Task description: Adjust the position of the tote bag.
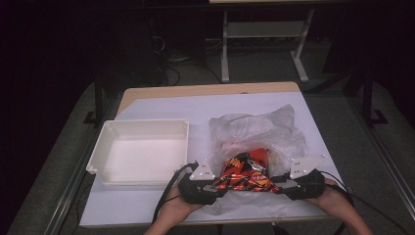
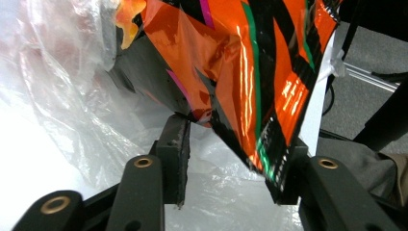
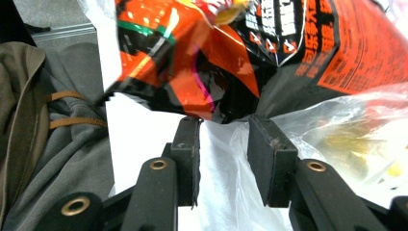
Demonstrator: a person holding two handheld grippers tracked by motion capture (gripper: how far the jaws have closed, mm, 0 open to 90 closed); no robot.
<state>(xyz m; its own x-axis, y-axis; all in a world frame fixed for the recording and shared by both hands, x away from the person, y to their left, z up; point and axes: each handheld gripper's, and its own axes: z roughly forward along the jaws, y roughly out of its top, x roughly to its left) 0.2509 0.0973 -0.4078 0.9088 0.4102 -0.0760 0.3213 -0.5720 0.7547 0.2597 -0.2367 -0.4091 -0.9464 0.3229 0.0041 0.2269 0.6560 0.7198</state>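
Note:
A shiny orange-and-black snack bag (image 1: 243, 172) lies on a crumpled clear plastic bag (image 1: 254, 129) near the table's front edge. My left gripper (image 1: 221, 185) meets the snack bag's left end and my right gripper (image 1: 280, 186) its right end. In the left gripper view the snack bag (image 2: 240, 72) slants across the left gripper (image 2: 231, 139), whose jaws stand wide apart, touching both fingertips. In the right gripper view the snack bag (image 3: 250, 53) rests at the tips of the right gripper (image 3: 223, 120), jaws partly apart, with clear film between them.
An empty white tray (image 1: 142, 149) sits at the left on the white table sheet (image 1: 161, 105). The person's grey clothing (image 3: 53, 144) is just off the front edge. A table frame (image 1: 264, 34) stands behind in the dark.

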